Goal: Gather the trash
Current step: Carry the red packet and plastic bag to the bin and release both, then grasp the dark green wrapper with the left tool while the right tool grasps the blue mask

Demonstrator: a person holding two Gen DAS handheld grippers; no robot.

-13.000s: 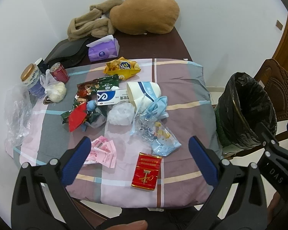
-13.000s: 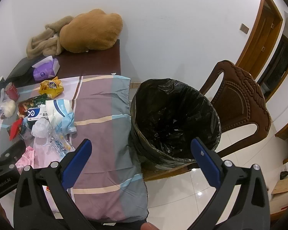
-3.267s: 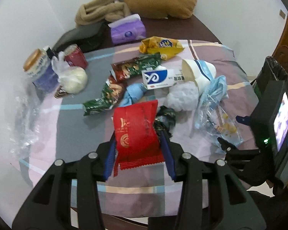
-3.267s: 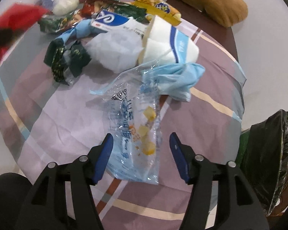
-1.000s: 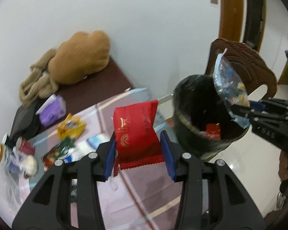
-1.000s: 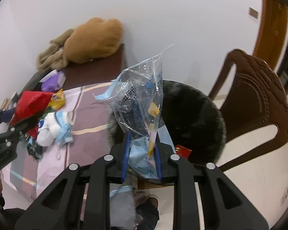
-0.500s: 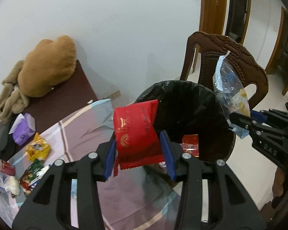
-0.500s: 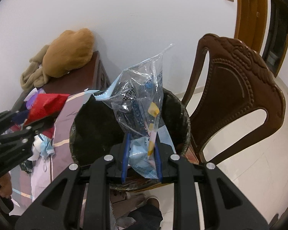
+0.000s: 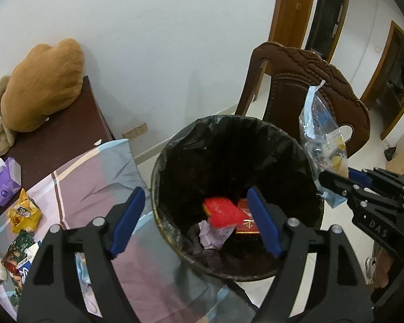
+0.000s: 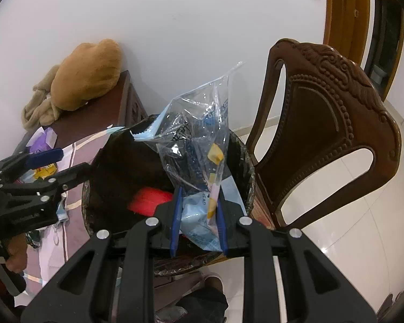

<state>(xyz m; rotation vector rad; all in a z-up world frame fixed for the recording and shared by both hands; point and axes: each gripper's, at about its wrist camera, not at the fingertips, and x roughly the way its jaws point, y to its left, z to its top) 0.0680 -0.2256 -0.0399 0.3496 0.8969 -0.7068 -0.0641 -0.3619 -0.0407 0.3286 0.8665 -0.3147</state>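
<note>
My left gripper [image 9: 194,215] is open and empty, held over the black-lined trash bin [image 9: 175,148]. A red wrapper [image 9: 222,211] lies inside the bin on a red box [image 9: 246,222] and pink paper. My right gripper [image 10: 198,215] is shut on a clear plastic bag [image 10: 199,145] with yellow bits, held above the bin's near rim [image 10: 249,177]. That bag also shows in the left wrist view [image 9: 321,140], at the bin's right edge. The red wrapper shows in the right wrist view [image 10: 148,199], inside the bin.
A carved wooden chair [image 10: 331,123] stands right behind the bin. The table with the checked cloth [image 9: 94,177] lies left of the bin, with a yellow snack bag [image 9: 21,212], a purple tissue pack [image 9: 5,185] and more wrappers. A brown plush [image 9: 43,83] sits on the dark cabinet.
My left gripper has opened and the red wrapper has dropped into the bin. The right gripper still holds the clear bag and has come closer over the bin.
</note>
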